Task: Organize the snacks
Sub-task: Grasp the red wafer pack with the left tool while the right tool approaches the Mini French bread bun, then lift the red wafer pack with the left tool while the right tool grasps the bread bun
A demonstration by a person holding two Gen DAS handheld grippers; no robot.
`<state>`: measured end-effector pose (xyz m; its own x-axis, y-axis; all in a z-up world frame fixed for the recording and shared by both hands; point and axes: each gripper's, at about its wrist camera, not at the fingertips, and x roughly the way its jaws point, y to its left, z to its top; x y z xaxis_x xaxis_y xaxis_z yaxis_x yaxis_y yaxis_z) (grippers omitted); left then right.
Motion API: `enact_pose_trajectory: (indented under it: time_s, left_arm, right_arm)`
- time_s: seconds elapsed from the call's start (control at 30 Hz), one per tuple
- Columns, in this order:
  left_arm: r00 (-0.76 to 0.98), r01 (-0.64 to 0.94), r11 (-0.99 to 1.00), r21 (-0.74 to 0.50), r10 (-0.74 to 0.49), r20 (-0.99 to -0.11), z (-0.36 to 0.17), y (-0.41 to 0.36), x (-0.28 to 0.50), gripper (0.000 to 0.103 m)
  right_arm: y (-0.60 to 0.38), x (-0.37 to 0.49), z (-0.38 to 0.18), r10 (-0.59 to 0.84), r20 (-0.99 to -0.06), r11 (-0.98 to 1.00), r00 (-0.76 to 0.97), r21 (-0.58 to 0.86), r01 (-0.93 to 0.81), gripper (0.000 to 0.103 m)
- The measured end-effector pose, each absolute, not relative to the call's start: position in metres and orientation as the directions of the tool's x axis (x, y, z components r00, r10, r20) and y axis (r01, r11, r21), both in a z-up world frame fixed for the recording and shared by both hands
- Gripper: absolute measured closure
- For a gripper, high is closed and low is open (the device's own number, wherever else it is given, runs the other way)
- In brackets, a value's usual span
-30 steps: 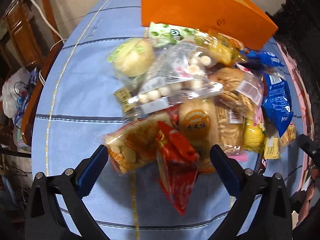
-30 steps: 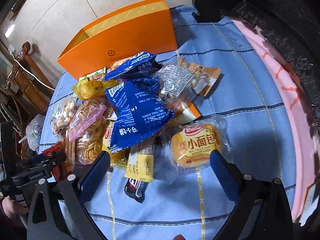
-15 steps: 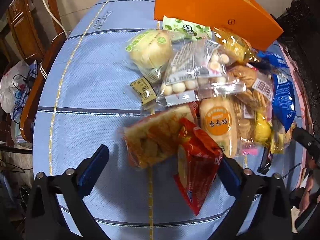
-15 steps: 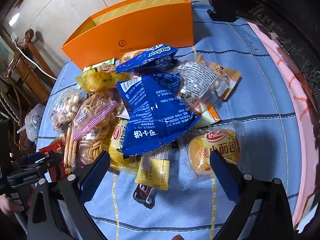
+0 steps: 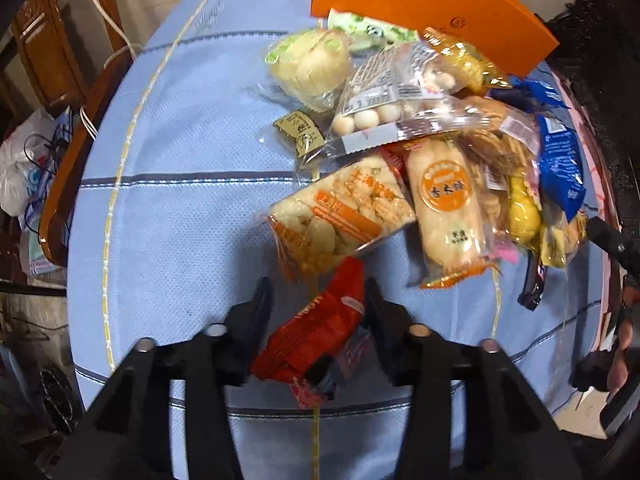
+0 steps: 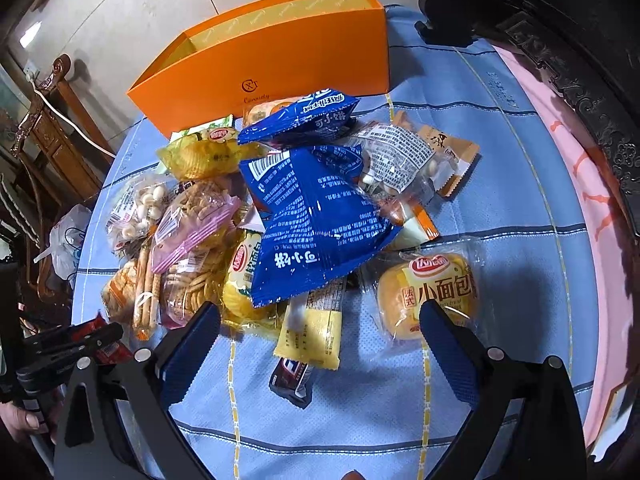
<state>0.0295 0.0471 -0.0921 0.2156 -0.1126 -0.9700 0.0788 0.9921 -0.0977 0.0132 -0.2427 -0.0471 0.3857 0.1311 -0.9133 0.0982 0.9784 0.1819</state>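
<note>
Your counter [image 6: 500,208] carries a blue cloth with thin dark and yellow lines. At its far side stands an open orange box [image 6: 288,60]. In front of the box lies the pile of snacks [image 6: 280,216], touching and overlapping. The largest is a blue bag [image 6: 316,224] on top of the pile, with a smaller blue bag [image 6: 298,118] behind it near the box. A round bun in a clear wrapper [image 6: 430,294] lies at the near right edge of the pile, apart from the blue bag.

Your left hand-held gripper [image 5: 318,300] points steeply down at the near left edge of the pile. Its jaws are closing, with a red snack packet [image 5: 316,330] between them; the right finger touches the packet, the left finger stands just clear.

Your right hand-held gripper [image 6: 320,328] hovers over the near side of the pile with its jaws spread wide and holds nothing.
</note>
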Motion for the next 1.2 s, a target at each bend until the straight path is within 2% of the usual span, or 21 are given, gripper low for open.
enact_pose_trajectory:
  time_s: [0.03,0.07,0.4,0.5,0.7,0.8,0.97,1.07,1.13,1.2]
  left_arm:
    - [0.235,0.092,0.993,-0.077,-0.097,-0.967,-0.09,0.045,0.025,0.024]
    - [0.259,0.105,0.993,-0.047,-0.073,-0.963,-0.088,0.043,0.021,0.022]
    - [0.237,0.114,0.993,-0.045,-0.071,-0.969,-0.094,0.044,-0.004,0.023]
    - [0.228,0.168,0.985,-0.025,-0.064,-0.972,-0.094,0.056,-0.004,0.023]
    - [0.166,0.266,0.961,-0.073,-0.121,-0.979,-0.106,0.064,-0.008,0.023]
    - [0.13,0.258,0.961,-0.094,-0.131,-0.983,-0.115,0.063,-0.01,0.043]
    - [0.127,0.147,0.973,-0.178,-0.197,-0.972,-0.114,0.081,-0.002,0.042]
    - [0.132,0.147,0.974,-0.17,-0.19,-0.973,-0.115,0.087,0.004,0.043]
    - [0.15,0.165,0.977,-0.134,-0.159,-0.976,-0.114,0.084,0.008,0.055]
    - [0.165,0.195,0.977,-0.09,-0.123,-0.979,-0.112,0.075,0.005,0.058]
  right_arm:
    - [-0.243,0.012,-0.048,0.133,-0.913,0.978,0.385,0.183,0.098,0.003]
    - [-0.242,0.011,-0.048,0.134,-0.915,0.978,0.38,0.183,0.097,0.003]
    - [-0.241,0.004,-0.047,0.129,-0.918,0.982,0.375,0.171,0.081,0.003]
    - [-0.243,0.0,-0.049,0.124,-0.923,0.983,0.363,0.165,0.085,0.003]
    - [-0.249,-0.013,-0.058,0.099,-0.938,0.984,0.331,0.142,0.107,0.003]
    - [-0.25,-0.016,-0.06,0.086,-0.947,0.984,0.311,0.128,0.12,0.003]
    - [-0.252,-0.022,-0.056,0.079,-0.944,0.983,0.322,0.128,0.132,0.003]
    - [-0.254,-0.025,-0.057,0.078,-0.944,0.982,0.321,0.129,0.141,0.003]
    - [-0.255,-0.026,-0.059,0.072,-0.945,0.982,0.318,0.123,0.142,0.003]
    - [-0.258,-0.028,-0.062,0.059,-0.949,0.983,0.309,0.109,0.145,0.003]
